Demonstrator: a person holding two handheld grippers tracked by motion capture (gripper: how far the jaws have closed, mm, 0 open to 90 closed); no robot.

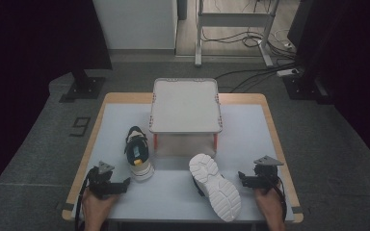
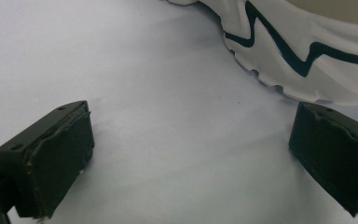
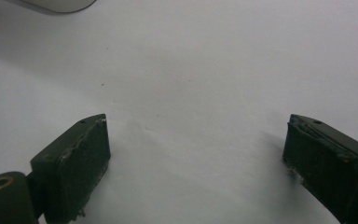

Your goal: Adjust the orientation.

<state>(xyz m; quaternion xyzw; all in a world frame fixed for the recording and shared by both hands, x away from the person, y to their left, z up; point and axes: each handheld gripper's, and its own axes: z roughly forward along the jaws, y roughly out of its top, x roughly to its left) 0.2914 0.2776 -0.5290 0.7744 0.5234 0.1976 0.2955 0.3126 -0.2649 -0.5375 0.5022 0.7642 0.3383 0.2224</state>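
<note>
Both hand-held grippers are being held low over the near part of the table [image 1: 183, 192], each with its jaws spread wide and nothing between them. Seen from the high view, the left gripper [image 1: 125, 184] is being rested near the front left corner, and the right gripper [image 1: 241, 177] near the front right edge.

Two shoes are being kept on the pale tabletop in front of a white lidded box [image 1: 185, 103], which is standing at the middle of the far side. One upright shoe [image 1: 138, 155], white with black and yellow parts, is lying just beside the left gripper; in the left gripper view its white sole with a black zigzag line [image 2: 307, 51] is seen close ahead of the right-hand jaw, apart from it. A second shoe [image 1: 216, 185] is being left on its side with its white sole turned up, between the two grippers and nearer the right one.

The step in hand is judged to be the approach, with no grasp yet made. For the next move, each gripper is likely to be brought forward onto its nearest shoe, the jaws being set across the collar or the sole edge before being closed. The tipped shoe may need to be turned upright.
</note>
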